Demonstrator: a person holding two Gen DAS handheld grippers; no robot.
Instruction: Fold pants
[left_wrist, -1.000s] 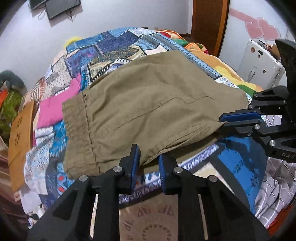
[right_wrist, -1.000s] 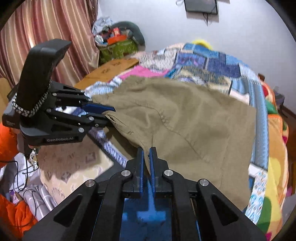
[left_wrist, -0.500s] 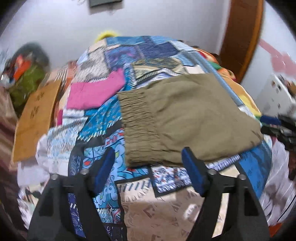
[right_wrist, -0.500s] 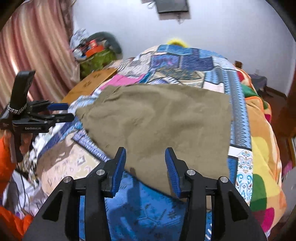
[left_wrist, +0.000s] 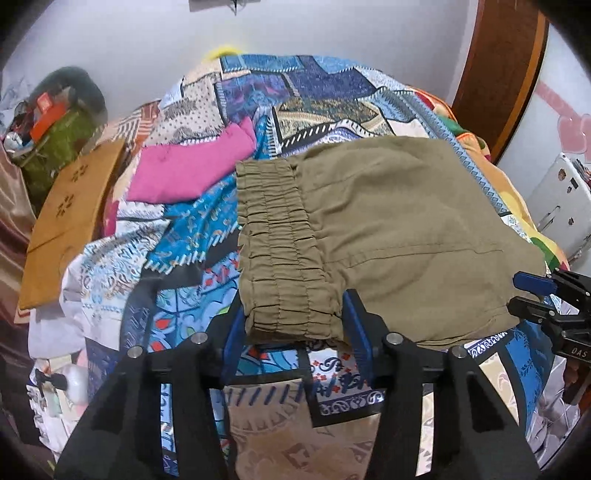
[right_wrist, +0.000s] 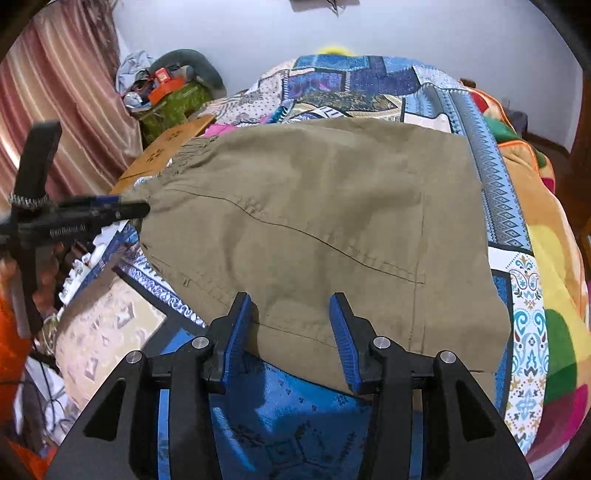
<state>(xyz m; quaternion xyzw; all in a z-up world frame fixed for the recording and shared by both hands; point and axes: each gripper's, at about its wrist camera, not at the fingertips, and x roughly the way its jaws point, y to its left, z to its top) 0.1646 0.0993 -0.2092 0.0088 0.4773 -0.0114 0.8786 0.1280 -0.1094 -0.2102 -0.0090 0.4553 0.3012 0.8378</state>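
Between spread left hand-held gripper (left_wrist: 293, 325) fingers, seemingly untouched: pants (left_wrist: 388, 236).

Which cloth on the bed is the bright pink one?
The pink cloth lying left of the olive pants; it is plain, unlike the patterned bedspread.

two black handheld grippers with blue finger pads

left gripper (left_wrist: 293, 328) and right gripper (right_wrist: 291, 325) share angular black frames, silver screw heads and ribbed blue pads; white "genrobot.ai" lettering and a black-and-white braided cord mark the left one's side, and "das" lettering marks the right's.
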